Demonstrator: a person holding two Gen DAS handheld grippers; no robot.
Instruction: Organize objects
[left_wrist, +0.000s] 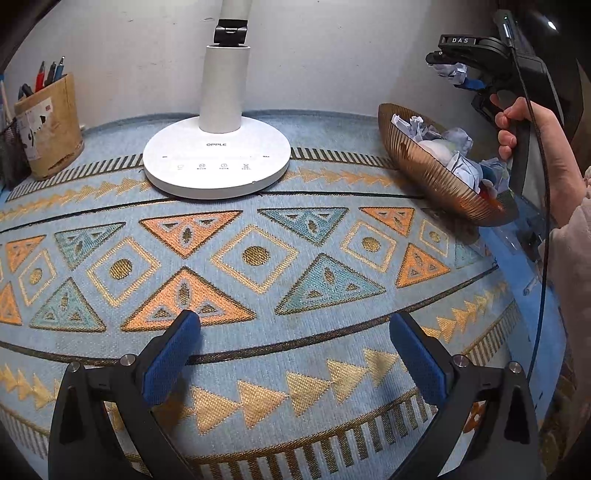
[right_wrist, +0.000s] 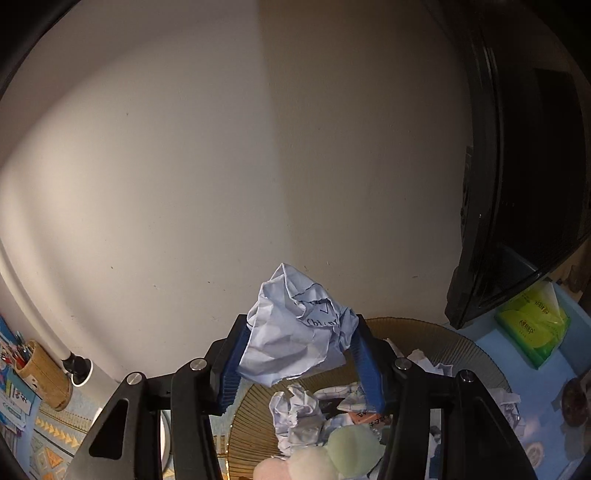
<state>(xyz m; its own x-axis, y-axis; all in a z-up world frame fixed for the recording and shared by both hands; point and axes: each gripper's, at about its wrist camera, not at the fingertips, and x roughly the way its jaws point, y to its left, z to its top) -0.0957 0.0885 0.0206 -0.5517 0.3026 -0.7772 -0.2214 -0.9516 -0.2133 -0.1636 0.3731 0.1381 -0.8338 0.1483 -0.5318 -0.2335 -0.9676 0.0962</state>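
Observation:
My right gripper (right_wrist: 300, 334) is shut on a crumpled pale-blue paper ball (right_wrist: 295, 328) and holds it in the air above a ribbed gold bowl (right_wrist: 243, 424). The bowl holds several crumpled papers (right_wrist: 295, 413) and pale round pads (right_wrist: 351, 446). In the left wrist view the right gripper (left_wrist: 452, 70) shows at upper right with the paper ball (left_wrist: 451, 72), above the gold bowl (left_wrist: 424, 173). My left gripper (left_wrist: 295, 332) is open and empty, low over the patterned blue mat (left_wrist: 258, 254).
A white lamp base (left_wrist: 216, 158) stands at the back middle of the mat. A wooden pen holder (left_wrist: 51, 125) with pens stands at the back left. A green tissue pack (right_wrist: 532, 325) and a black monitor (right_wrist: 524, 184) are at the right.

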